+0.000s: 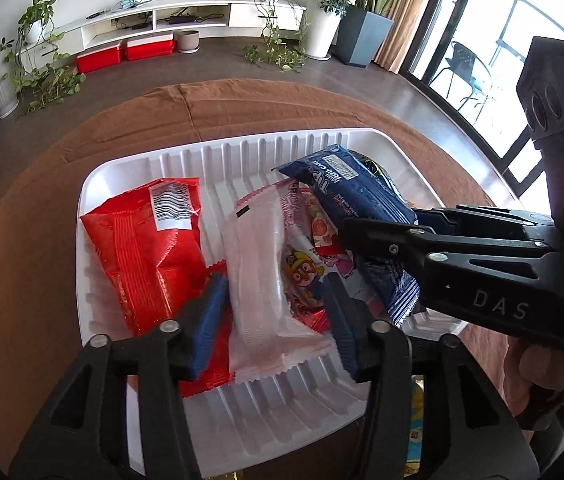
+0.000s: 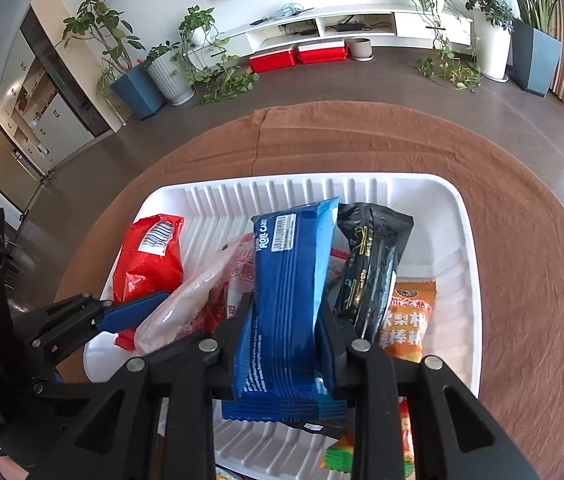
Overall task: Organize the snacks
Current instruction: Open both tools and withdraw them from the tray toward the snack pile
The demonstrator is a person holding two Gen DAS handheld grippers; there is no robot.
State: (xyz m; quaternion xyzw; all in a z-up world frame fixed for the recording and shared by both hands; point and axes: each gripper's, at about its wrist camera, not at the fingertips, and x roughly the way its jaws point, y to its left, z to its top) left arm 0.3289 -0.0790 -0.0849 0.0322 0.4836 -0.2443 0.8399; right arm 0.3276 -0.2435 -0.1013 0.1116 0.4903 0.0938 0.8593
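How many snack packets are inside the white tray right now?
5 clearly: a red packet at the left, a pink-white packet beside it, a blue roll-cake packet in the right tongs, a black packet, and an orange packet. More may be hidden underneath.

Ribbed white plastic tray [image 2: 458, 216], glossy foil blue packet [image 2: 286, 304], matt brown cloth [image 2: 522, 280].

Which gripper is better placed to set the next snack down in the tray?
Right. The right gripper is clamped on the blue roll-cake packet over the white tray; the left gripper stands open around the pink packet.
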